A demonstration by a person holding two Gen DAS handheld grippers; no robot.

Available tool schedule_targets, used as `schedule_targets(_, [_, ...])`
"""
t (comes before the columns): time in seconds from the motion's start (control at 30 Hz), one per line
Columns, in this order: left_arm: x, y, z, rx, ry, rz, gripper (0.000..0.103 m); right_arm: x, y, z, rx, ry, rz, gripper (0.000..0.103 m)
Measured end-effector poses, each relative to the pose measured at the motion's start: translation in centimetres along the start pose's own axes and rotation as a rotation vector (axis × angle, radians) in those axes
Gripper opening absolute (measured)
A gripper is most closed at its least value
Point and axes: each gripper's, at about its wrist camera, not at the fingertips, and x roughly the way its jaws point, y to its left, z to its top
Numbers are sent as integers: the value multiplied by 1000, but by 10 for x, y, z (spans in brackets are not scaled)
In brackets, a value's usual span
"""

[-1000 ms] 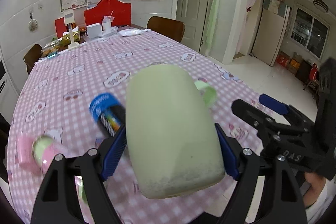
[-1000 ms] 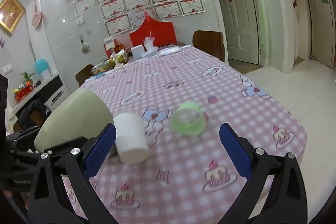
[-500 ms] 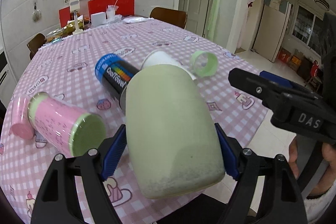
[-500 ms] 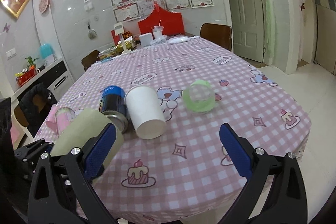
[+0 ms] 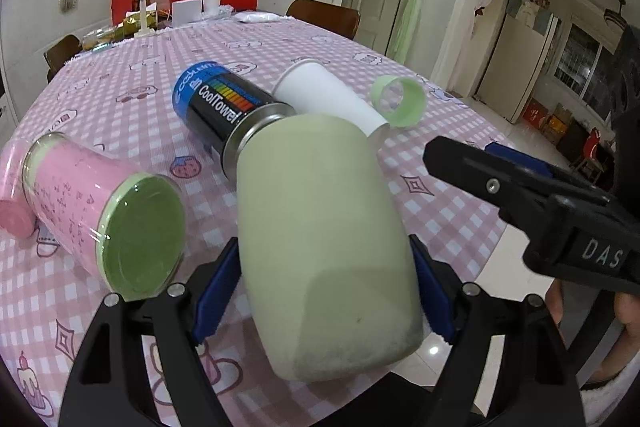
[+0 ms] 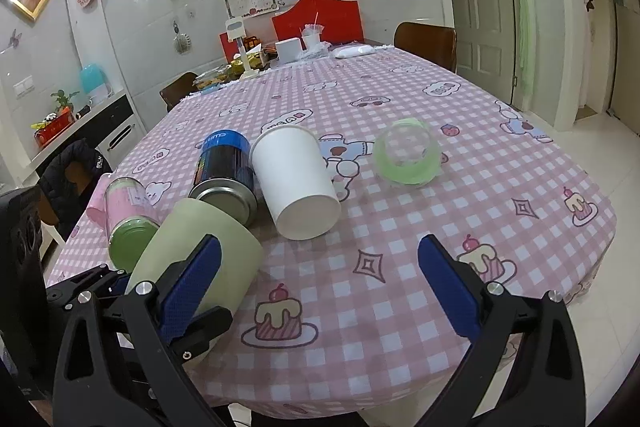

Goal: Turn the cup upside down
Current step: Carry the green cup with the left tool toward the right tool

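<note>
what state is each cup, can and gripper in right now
pale green cup: clamped in the left gripper, tilted, closed base toward the camera
left gripper: shut on the cup
right gripper: open, holding nothing
white paper cup: lying on its side
black and blue can: lying on its side
pink canister: lying on its side
small green clear cup: tipped on its side
</note>
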Motion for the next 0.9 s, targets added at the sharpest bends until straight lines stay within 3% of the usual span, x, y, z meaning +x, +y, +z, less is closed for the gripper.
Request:
schedule_targets(0.2, [-17, 2, 1, -10, -46, -20, 79, -6, 5, 4, 18, 4, 36, 95])
schedule_targets(0.4, [-45, 19, -1, -42, -112, 14, 79, -5, 10, 8, 58, 34, 88, 95])
schedule_targets(0.57, [-65, 38, 0, -69, -163, 94, 80, -1, 21, 9, 90, 61, 132, 95])
schedule_targets(0.9, [-88, 55, 2, -56, -222, 97, 80, 17, 47, 8, 142, 132, 211, 95])
